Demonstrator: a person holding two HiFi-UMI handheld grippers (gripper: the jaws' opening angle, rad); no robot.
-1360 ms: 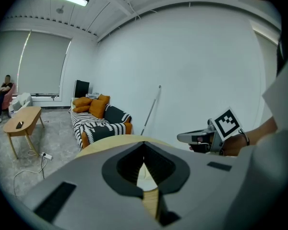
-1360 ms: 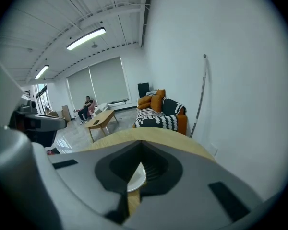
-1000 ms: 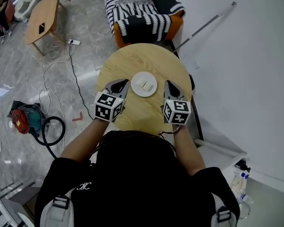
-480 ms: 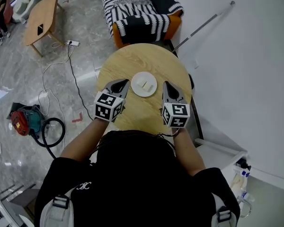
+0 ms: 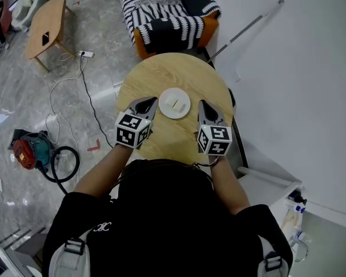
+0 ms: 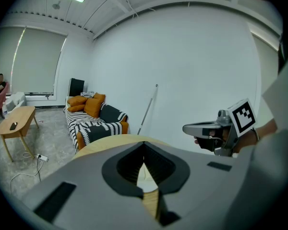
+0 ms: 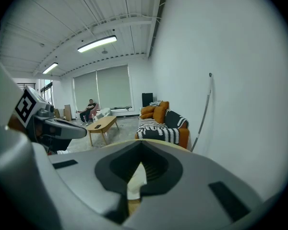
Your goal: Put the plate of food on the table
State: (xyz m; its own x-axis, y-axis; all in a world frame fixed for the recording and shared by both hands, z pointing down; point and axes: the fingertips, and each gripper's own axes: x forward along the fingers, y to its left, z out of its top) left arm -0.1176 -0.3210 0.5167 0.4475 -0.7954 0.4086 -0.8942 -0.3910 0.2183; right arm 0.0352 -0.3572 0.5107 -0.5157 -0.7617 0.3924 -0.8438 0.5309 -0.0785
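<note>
the white plate [image 5: 175, 103] with a pale piece of food [image 5: 176, 103] sits flat on the round wooden table [image 5: 167, 74], close to the middle of the top and a little toward its 6 o'clock edge, where the person stands. the left gripper [image 5: 153, 101] is at about 8 o'clock from the plate, its tips just beside the rim, and the right gripper [image 5: 202, 103] is at about 4 o'clock, its tips also just beside the rim; whether either one touches the plate cannot be told from above. in the left gripper view the jaws are clenched with the tips meeting and nothing held between them; a sliver of the white plate and the table wood shows through the gap behind the tips. the right gripper view shows the same: jaws clenched tip to tip, empty, with the plate and wood seen through the opening. each gripper carries its marker cube [image 5: 132, 130] at the rear, over the table's 6 o'clock side. beyond the table at 12 o'clock stands an orange sofa [image 5: 168, 17] draped with a black-and-white striped throw. at 10 o'clock is a low wooden coffee table [image 5: 45, 22], with a white power strip [image 5: 87, 53] on the floor nearer in. at 8 o'clock a red machine [image 5: 25, 149] with a black hose lies on the grey floor. a thin pole [image 5: 245, 30] leans against the white wall at 1 o'clock.
</note>
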